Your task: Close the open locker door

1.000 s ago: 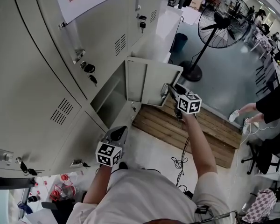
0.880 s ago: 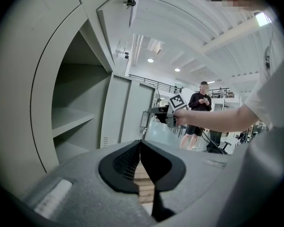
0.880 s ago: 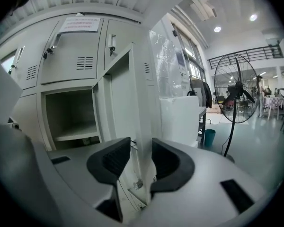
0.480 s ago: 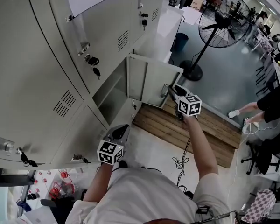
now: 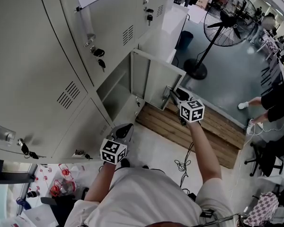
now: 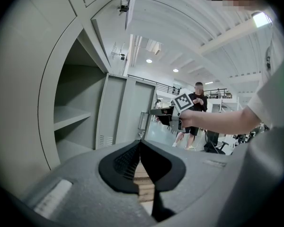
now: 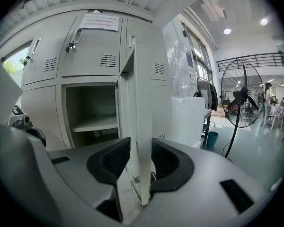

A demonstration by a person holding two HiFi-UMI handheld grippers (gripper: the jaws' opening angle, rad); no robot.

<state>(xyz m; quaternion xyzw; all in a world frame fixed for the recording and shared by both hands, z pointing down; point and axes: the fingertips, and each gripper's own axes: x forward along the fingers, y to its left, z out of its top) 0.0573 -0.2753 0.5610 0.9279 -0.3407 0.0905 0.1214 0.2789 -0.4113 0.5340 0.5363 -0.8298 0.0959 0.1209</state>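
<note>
Right tool [image 5: 173,95] grips the free edge of the open door [image 5: 155,82]. Left tool [image 5: 125,129] hangs low, jaws pressed together, holding nothing.

Right of the open compartment [image 5: 114,94], the locker door [image 5: 154,82], its edge inside the right gripper [image 5: 172,93]. Beneath, on the floor, a wooden pallet [image 5: 203,126]. Nearer left, the left gripper [image 5: 127,127]. Beyond, a fan [image 5: 229,20].

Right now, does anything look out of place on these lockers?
Yes: one door stands swung out from the lockers, showing a bare shelf inside, while the doors around it are shut. The right gripper is clamped on its free edge. The left gripper is shut and empty.
</note>
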